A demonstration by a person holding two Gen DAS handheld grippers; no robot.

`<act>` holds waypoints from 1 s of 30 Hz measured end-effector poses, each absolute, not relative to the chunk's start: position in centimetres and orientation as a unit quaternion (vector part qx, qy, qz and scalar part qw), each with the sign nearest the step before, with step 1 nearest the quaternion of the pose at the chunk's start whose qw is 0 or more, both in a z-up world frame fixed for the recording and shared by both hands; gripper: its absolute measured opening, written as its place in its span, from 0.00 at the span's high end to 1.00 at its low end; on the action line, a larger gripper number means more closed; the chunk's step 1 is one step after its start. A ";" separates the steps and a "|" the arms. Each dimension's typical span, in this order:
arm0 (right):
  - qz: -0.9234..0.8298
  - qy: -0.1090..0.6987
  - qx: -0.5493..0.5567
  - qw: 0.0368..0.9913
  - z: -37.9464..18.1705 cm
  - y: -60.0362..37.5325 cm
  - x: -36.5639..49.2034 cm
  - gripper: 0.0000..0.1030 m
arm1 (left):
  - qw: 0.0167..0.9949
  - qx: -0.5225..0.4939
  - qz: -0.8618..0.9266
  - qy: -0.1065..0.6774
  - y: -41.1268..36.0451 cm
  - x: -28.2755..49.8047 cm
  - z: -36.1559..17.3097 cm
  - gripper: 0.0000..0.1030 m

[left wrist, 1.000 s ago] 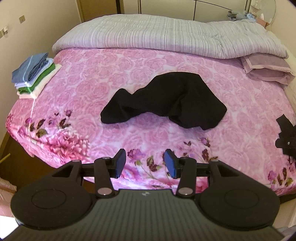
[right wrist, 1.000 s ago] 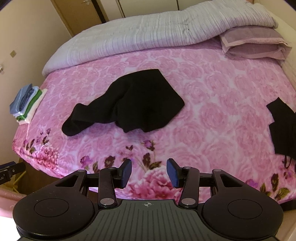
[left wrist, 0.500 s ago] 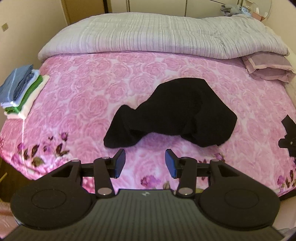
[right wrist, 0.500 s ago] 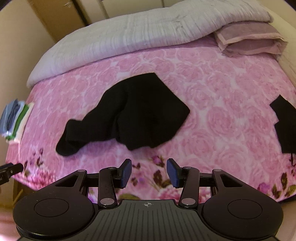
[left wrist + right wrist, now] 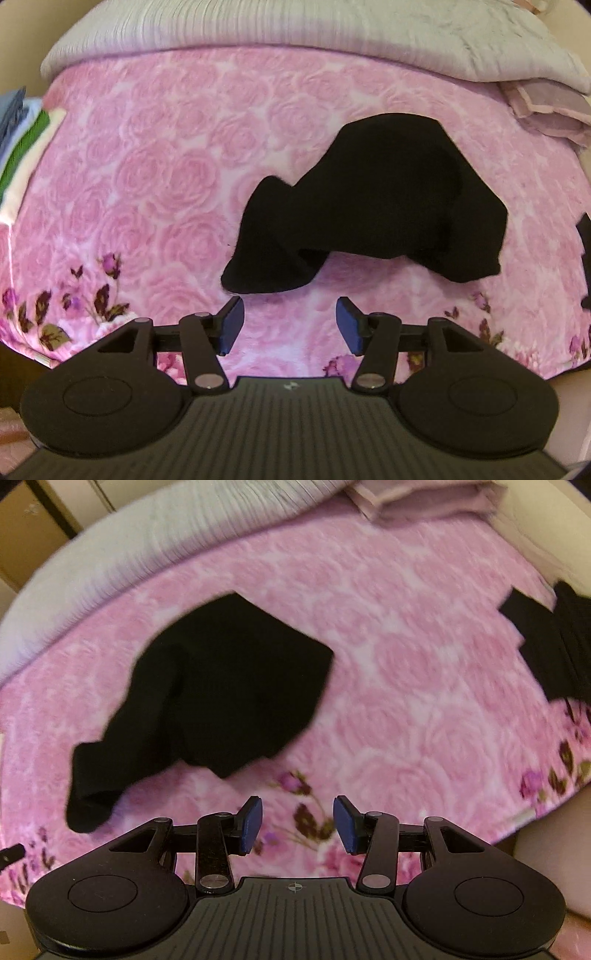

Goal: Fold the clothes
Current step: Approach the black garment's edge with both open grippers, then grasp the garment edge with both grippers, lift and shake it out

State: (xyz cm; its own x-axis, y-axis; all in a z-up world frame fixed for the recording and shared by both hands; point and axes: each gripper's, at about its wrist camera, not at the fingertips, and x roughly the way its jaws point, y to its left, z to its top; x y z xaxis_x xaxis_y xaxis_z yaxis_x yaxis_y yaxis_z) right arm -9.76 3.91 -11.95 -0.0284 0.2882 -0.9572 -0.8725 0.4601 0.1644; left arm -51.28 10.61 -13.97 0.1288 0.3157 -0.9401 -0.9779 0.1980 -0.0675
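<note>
Black garment lies crumpled on the pink rose-print bedspread, a narrow sleeve-like end trailing toward the near edge of the bed and a broader bunched part farther in; the right wrist view shows the same garment, somewhat blurred. Just nearer than the garment's trailing end hovers the left gripper, its blue-padded fingers apart and holding nothing, not touching the cloth. The right gripper hangs over the flowered border of the bedspread, nearer than the garment and beside its broad end, its fingers likewise spread with nothing between them. Well apart from the garment, at the far right edge of the bed, lies another dark piece of clothing, cut off by the frame. Beyond the garment a grey ribbed quilt is heaped along the back of the bed, with a mauve pillow at its right end. Far to the left of the garment, a stack of folded clothes in blue, green and cream sits at the bed's edge.
</note>
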 end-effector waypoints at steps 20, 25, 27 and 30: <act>0.584 0.487 -0.368 0.535 -16.7 20.6 -11.8 0.41 | 0.570 -0.446 0.561 0.401 18.6 -48.4 -18.2 0.46; 0.601 0.476 -0.396 0.506 -18.9 24.2 -14.4 0.40 | 0.556 -0.463 0.560 0.403 21.1 -49.3 -20.9 0.45; 0.600 0.481 -0.401 0.499 -19.9 25.3 -15.4 0.38 | 0.551 -0.471 0.556 0.406 22.3 -50.0 -22.1 0.45; 0.600 0.487 -0.403 0.491 -21.0 27.7 -16.9 0.34 | 0.545 -0.481 0.552 0.410 24.1 -51.0 -23.8 0.44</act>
